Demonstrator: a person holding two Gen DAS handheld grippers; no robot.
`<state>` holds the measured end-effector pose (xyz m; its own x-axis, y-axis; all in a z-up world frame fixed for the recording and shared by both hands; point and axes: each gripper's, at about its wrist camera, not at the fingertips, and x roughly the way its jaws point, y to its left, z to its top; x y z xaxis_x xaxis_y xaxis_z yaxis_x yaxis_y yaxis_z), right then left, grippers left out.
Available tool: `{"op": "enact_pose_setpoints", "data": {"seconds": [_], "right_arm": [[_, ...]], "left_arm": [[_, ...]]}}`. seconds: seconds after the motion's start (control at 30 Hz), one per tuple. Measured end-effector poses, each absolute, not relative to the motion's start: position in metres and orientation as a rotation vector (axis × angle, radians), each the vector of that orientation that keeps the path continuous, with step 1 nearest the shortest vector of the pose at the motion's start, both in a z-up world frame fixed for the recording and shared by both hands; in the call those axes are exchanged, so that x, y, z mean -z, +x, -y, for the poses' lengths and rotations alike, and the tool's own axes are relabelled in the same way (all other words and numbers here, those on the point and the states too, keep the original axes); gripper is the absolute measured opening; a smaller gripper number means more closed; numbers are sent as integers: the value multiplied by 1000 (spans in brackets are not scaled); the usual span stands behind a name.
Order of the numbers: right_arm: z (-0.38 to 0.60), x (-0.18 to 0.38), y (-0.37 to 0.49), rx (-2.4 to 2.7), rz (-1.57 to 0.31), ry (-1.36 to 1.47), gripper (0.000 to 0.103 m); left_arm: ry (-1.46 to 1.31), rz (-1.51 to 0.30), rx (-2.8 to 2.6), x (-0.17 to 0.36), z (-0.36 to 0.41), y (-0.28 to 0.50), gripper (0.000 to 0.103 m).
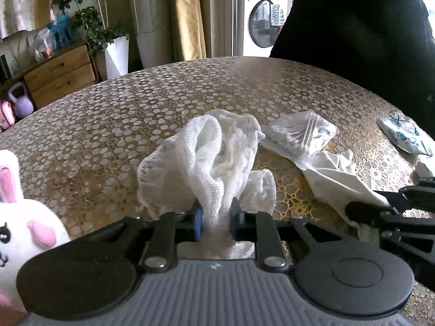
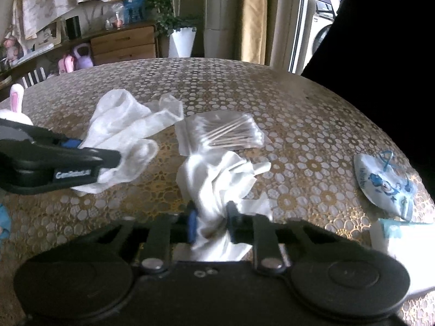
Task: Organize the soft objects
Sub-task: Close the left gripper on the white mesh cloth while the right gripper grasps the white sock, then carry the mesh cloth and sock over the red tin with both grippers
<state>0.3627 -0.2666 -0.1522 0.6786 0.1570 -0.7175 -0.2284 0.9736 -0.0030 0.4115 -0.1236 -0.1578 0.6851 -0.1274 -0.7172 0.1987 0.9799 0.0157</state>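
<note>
Gauze cloth (image 1: pixel 217 163): near centre of your surface (image 1: pixel 108 125), pinched in your left claw (image 1: pixel 216 217)
White rag (image 2: pixel 217 179): right of it, pinched in your right claw (image 2: pixel 210 222)

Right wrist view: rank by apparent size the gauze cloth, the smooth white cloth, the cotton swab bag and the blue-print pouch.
1. gauze cloth and smooth white cloth: look alike, and the smooth one is nearer the camera, so no ranking between them.
2. cotton swab bag
3. blue-print pouch, smallest, though fisheye squeezes it at the edge.
</note>
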Motion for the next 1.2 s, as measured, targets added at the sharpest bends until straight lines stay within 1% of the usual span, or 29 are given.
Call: {"op": "enact_pose_setpoints", "data": {"seconds": [0.13, 0.33, 0.7, 1.2], "right_arm": [[267, 146, 358, -212, -793, -80, 9], [271, 129, 343, -225, -773, -53, 7], [268, 87, 297, -292, -707, -35, 6], [237, 25, 222, -434, -657, 0, 6]], "left_arm": [[88, -785, 187, 150, 116, 405, 14], [69, -772, 196, 138, 102, 392, 12], [12, -771, 213, 106, 69, 346, 11], [4, -748, 227, 48, 25, 255, 11]]}}
